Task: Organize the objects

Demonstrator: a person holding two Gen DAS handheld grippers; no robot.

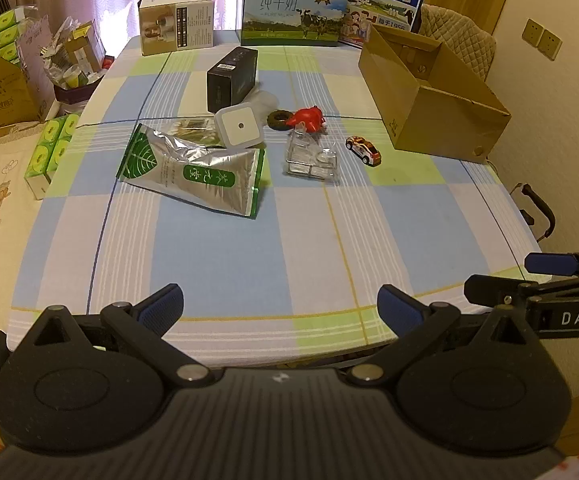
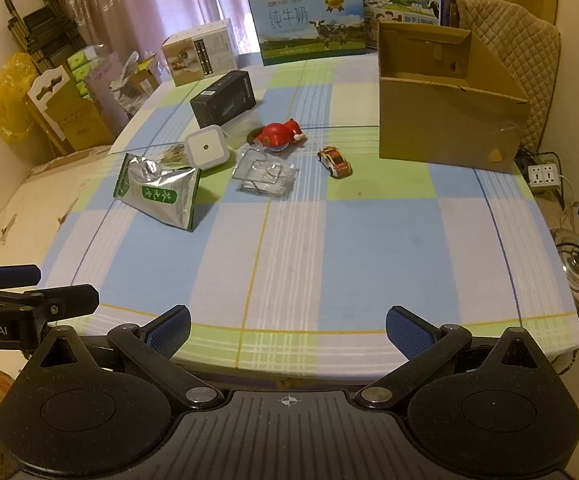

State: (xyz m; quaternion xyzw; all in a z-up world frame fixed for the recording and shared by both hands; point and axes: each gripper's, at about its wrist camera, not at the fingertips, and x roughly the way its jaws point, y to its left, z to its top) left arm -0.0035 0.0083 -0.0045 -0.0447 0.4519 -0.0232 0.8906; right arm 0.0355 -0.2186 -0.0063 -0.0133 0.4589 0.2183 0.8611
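On the checked tablecloth (image 1: 229,248) lie a silver-green tea pouch (image 1: 193,170) (image 2: 157,192), a white square night light (image 1: 239,126) (image 2: 206,150), a black box (image 1: 231,80) (image 2: 223,98), a red figurine (image 1: 307,118) (image 2: 279,134), a clear plastic pack (image 1: 311,158) (image 2: 265,174) and a toy car (image 1: 363,150) (image 2: 335,162). An open cardboard box (image 1: 429,92) (image 2: 445,96) stands at the right. My left gripper (image 1: 279,312) and right gripper (image 2: 287,330) hover open over the near table edge, both empty.
Milk cartons (image 1: 293,10) (image 2: 309,24) and a beige product box (image 1: 177,22) (image 2: 199,52) line the far edge. Tissue packs (image 1: 51,148) sit at the left edge. A padded chair (image 2: 505,36) stands behind the cardboard box; a power strip (image 2: 543,174) lies at right.
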